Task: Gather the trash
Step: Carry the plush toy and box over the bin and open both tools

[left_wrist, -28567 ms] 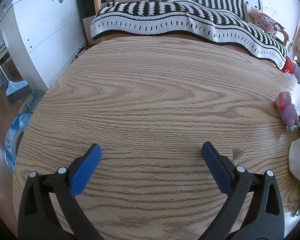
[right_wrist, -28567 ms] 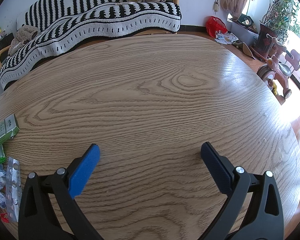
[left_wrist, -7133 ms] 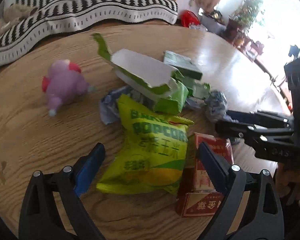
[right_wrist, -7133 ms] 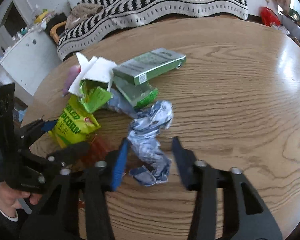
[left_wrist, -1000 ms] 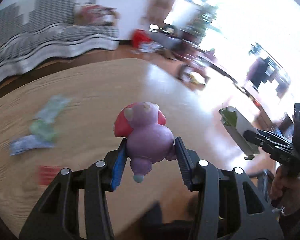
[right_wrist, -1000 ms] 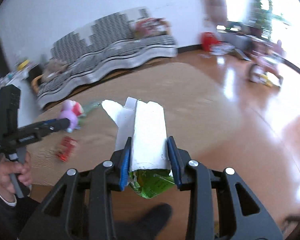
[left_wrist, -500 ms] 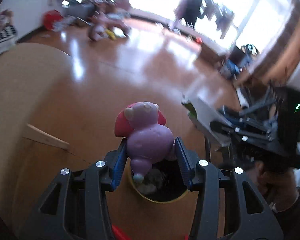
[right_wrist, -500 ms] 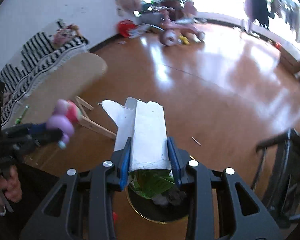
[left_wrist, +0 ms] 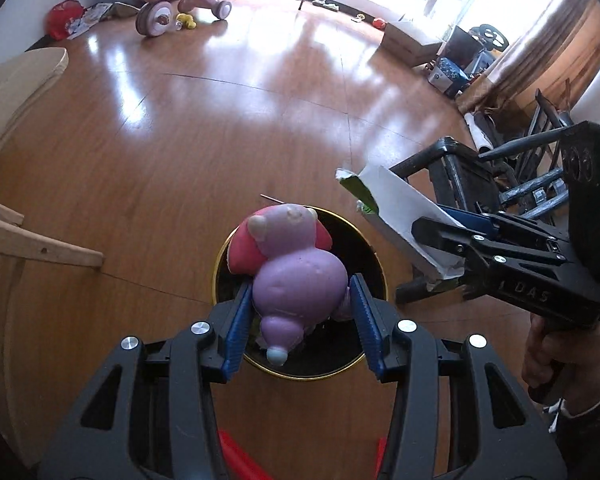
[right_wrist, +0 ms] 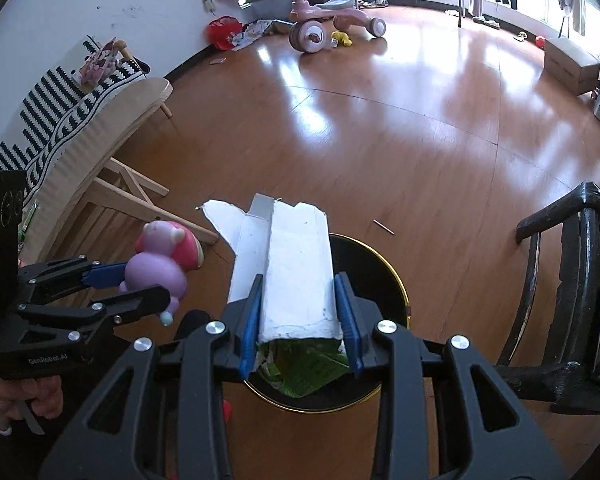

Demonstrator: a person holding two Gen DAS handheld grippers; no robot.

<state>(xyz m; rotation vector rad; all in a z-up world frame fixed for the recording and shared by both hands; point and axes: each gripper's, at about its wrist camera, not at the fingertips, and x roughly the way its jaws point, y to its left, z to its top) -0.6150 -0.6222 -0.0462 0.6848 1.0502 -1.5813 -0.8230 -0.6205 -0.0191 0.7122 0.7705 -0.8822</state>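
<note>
My left gripper (left_wrist: 302,316) is shut on a purple and pink toy figure (left_wrist: 296,268) and holds it over a round black bin with a gold rim (left_wrist: 366,248) on the floor. My right gripper (right_wrist: 298,320) is shut on a torn white and green carton (right_wrist: 298,272), held above the same bin (right_wrist: 374,268). The carton also shows in the left wrist view (left_wrist: 400,208), to the right of the bin. The toy also shows in the right wrist view (right_wrist: 160,264), left of the bin.
A wooden table edge and legs (left_wrist: 16,92) stand at the left. A black chair frame (right_wrist: 572,280) stands right of the bin. A pink tricycle (right_wrist: 324,20) and a cardboard box (right_wrist: 572,64) sit far off on the shiny wood floor.
Both grippers have come closer over the bin, which now sits right under the toy and the carton. Both grips are unchanged.
</note>
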